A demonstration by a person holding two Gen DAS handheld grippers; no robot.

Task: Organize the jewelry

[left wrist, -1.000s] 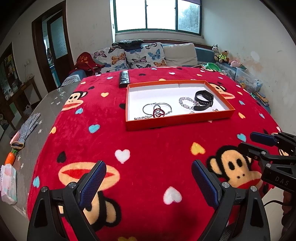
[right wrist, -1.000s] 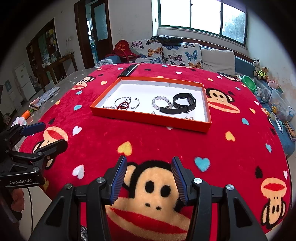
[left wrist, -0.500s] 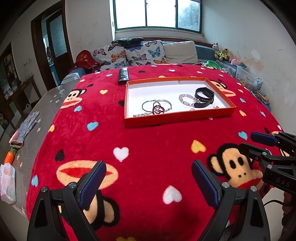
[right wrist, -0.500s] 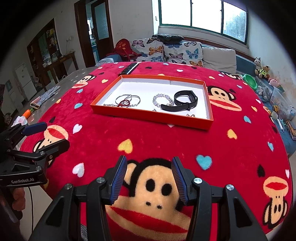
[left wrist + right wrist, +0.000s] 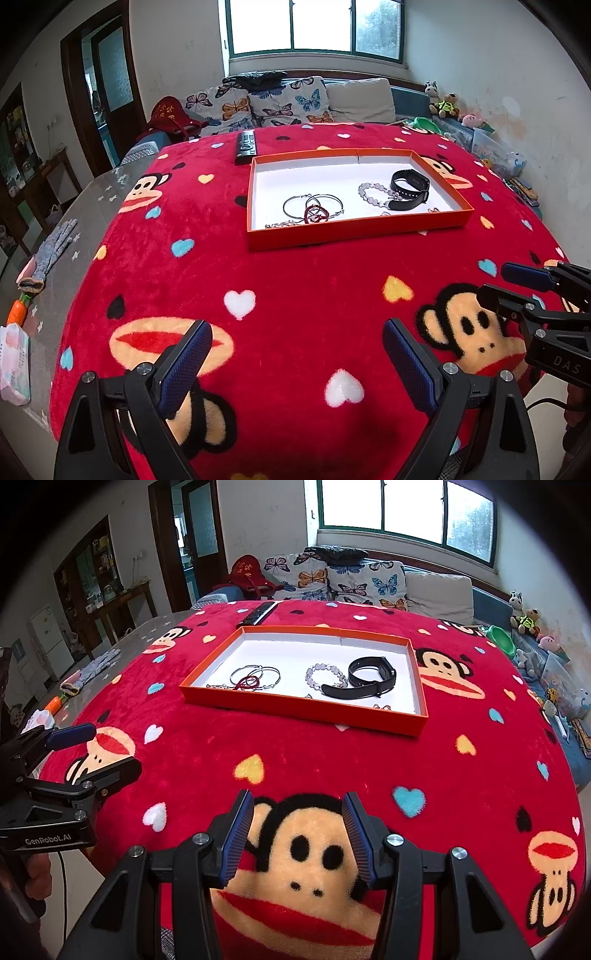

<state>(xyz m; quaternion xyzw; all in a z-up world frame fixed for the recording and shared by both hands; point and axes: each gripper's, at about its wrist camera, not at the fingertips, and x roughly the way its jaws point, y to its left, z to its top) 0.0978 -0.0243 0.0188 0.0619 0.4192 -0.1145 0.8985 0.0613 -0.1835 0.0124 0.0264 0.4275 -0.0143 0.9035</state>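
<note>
An orange tray (image 5: 354, 228) (image 5: 295, 707) with a white floor lies on the red monkey blanket (image 5: 295, 280). In it are silver bangles (image 5: 314, 204) (image 5: 258, 674), a dark red cord bracelet (image 5: 316, 214) (image 5: 248, 682), a grey bead bracelet (image 5: 373, 192) (image 5: 323, 674) and a black watch band (image 5: 410, 188) (image 5: 369, 679). My left gripper (image 5: 295, 354) is open and empty, well short of the tray. My right gripper (image 5: 297, 834) is open and empty, also short of it. Each gripper shows in the other's view: the right (image 5: 517, 284), the left (image 5: 96, 749).
A black remote (image 5: 245, 146) (image 5: 260, 613) lies just behind the tray. A grey glove (image 5: 48, 254), a carrot toy (image 5: 18, 312) and a tissue pack (image 5: 14, 363) lie left of the blanket. A sofa with cushions (image 5: 280, 105) stands behind; toys (image 5: 447, 105) sit at the right.
Both grippers have drawn back and risen slightly, so the tray looks a little farther away. Jaws unchanged; nothing in the tray has moved.
</note>
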